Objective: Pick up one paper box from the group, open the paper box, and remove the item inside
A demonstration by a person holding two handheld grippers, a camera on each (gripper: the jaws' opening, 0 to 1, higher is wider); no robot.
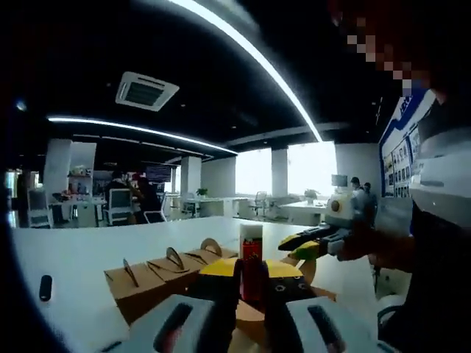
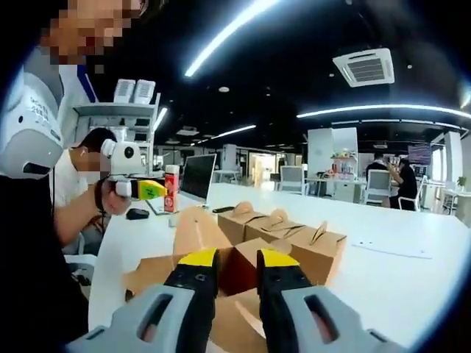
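Note:
My left gripper (image 1: 251, 271) is shut on a red and white cylinder (image 1: 251, 246) that stands upright between its jaws, lifted above an opened brown paper box (image 1: 250, 318). In the right gripper view, the left gripper (image 2: 147, 189) holds that cylinder (image 2: 171, 189) up at the left. My right gripper (image 2: 237, 259) hovers over the opened box (image 2: 193, 232) with a gap between its jaws. Brown card shows in that gap, and I cannot tell whether the card is touched. The right gripper (image 1: 296, 247) also comes in from the right, just above a box flap (image 1: 306, 268).
Three closed brown boxes (image 1: 151, 273) with curved handles sit in a row on the white table (image 1: 81, 257); they also show beside the open one (image 2: 283, 229). A seated person (image 2: 77, 184), a laptop (image 2: 197, 176) and a black mouse (image 2: 137, 213) are at the far table end.

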